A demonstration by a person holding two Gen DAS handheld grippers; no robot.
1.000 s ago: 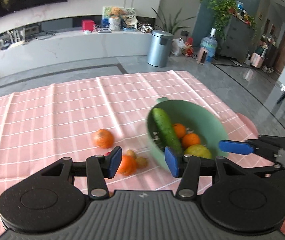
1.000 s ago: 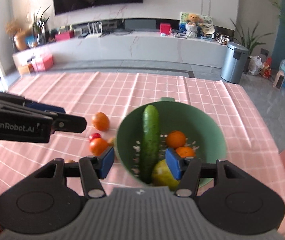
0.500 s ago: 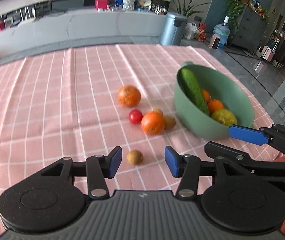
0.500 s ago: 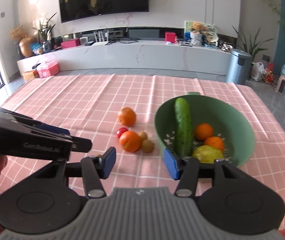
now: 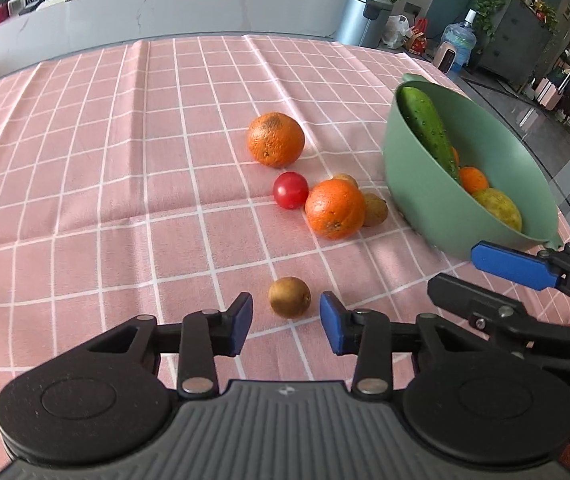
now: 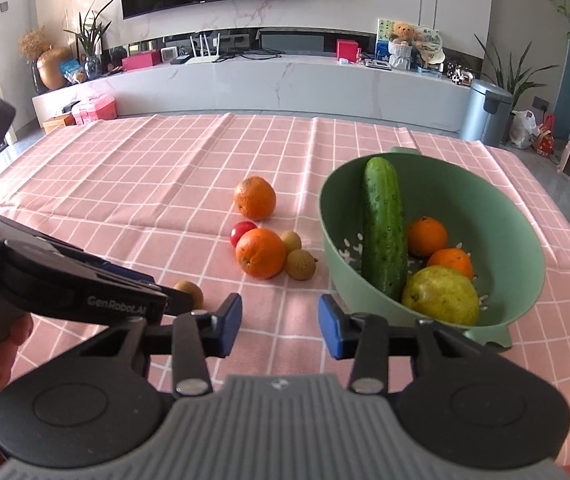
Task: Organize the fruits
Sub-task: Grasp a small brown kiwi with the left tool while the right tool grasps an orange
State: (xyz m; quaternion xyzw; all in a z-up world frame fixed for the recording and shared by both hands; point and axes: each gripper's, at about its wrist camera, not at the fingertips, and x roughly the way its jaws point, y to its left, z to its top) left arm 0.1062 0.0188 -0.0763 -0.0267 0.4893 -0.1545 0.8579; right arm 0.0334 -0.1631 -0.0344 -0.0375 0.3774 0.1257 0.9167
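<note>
A green colander bowl (image 6: pixel 525 240) (image 5: pixel 417 184) holds a cucumber (image 6: pixel 383 232), two small oranges (image 6: pixel 427 236) and a yellow-green pear (image 6: pixel 441 296). On the pink checked cloth lie two oranges (image 5: pixel 276 139) (image 5: pixel 335 209), a red tomato (image 5: pixel 290 190) and small brown fruits (image 5: pixel 375 210). One brown fruit (image 5: pixel 289 297) lies apart, just ahead of my open left gripper (image 5: pixel 286 322), level with its fingertips. My right gripper (image 6: pixel 280 326) is open and empty, near the bowl's near-left rim; it also shows in the left wrist view (image 5: pixel 517 272).
The table's right edge runs close behind the bowl, with floor beyond (image 5: pixel 525 92). A grey bin (image 6: pixel 485 112) and a long white counter (image 6: pixel 285 80) stand past the table's far edge. The left gripper's body (image 6: pixel 85 292) lies low at the left of the right wrist view.
Both grippers have pulled back and left from the bowl. The left gripper has dropped toward the lone brown fruit, which now sits just ahead of its fingers. Both stay open.
</note>
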